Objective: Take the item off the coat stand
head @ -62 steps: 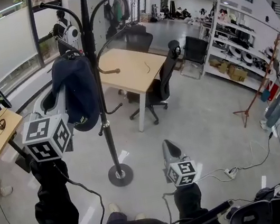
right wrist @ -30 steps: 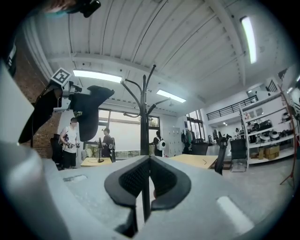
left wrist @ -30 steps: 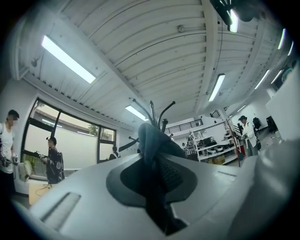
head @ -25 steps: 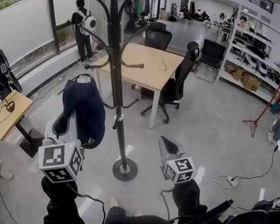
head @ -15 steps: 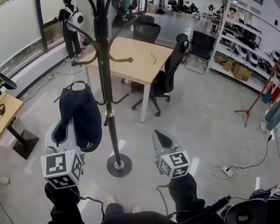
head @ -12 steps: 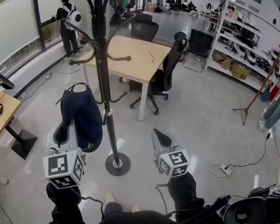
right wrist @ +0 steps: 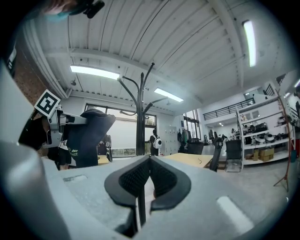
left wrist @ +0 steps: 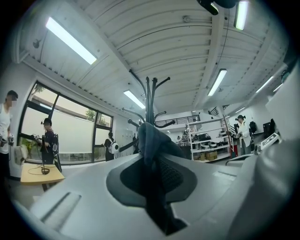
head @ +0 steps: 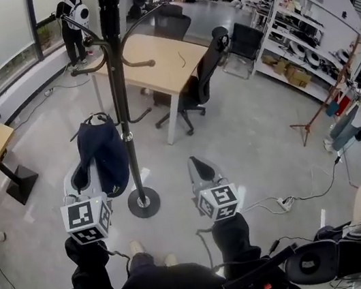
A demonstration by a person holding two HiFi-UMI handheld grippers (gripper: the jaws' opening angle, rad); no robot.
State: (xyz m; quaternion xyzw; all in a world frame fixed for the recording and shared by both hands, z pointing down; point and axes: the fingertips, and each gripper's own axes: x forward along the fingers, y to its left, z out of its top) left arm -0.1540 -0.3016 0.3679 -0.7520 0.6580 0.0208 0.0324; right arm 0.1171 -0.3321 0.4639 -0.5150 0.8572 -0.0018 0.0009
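Head view, with both gripper views. The left hand-held gripper is clenched on a fold of the dark navy fabric item with a hanging loop; its own view shows the cloth pinched between the two dark pads and rising above them. The item is clear of every hook and hangs from this gripper, just beside the pole of the black metal coat stand with curved hooks and a round base, at about 9 o'clock of the pole. The right hand-held gripper is held level at about 3 o'clock of the stand's base, apart from it; its jaws are pressed together with nothing between them. From that side the item appears at 9 o'clock of the stand. A light wooden table with white legs stands beyond the stand at 1 o'clock, a black office chair at its near side, on the grey floor.
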